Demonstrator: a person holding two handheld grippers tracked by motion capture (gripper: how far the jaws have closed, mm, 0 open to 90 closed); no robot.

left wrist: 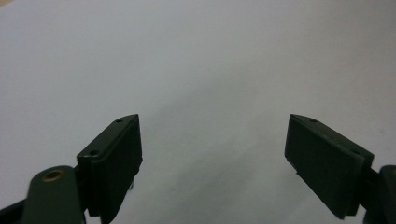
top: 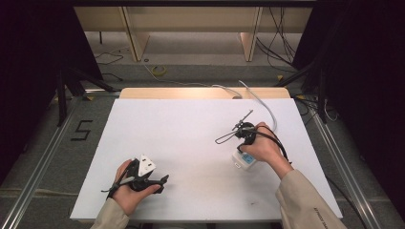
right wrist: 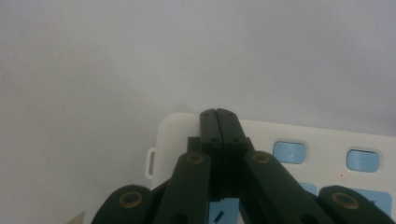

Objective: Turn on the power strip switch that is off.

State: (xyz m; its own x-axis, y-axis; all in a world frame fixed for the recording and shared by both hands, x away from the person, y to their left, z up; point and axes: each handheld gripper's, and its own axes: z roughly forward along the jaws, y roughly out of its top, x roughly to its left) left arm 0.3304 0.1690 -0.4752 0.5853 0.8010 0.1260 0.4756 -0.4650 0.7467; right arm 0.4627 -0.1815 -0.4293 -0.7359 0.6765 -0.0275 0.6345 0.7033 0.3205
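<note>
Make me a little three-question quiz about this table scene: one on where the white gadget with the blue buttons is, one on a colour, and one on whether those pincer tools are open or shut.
1. Where is the white remote-like device?
A. On the floor beside the table
B. On the white table, under the person's right hand
C. Between the left gripper's jaws

2. What colour are its buttons?
A. Red
B. Light blue
C. Green

3. How do the left gripper's jaws stand?
A. Spread wide, holding nothing
C. Shut on a cable
B. Pressed together

Answers:
1 B: the high view shows it on the table at the right hand.
2 B: the right gripper view shows them pale blue.
3 A: the left gripper view shows bare table between the jaws, whereas the right gripper's jaws meet.
</note>
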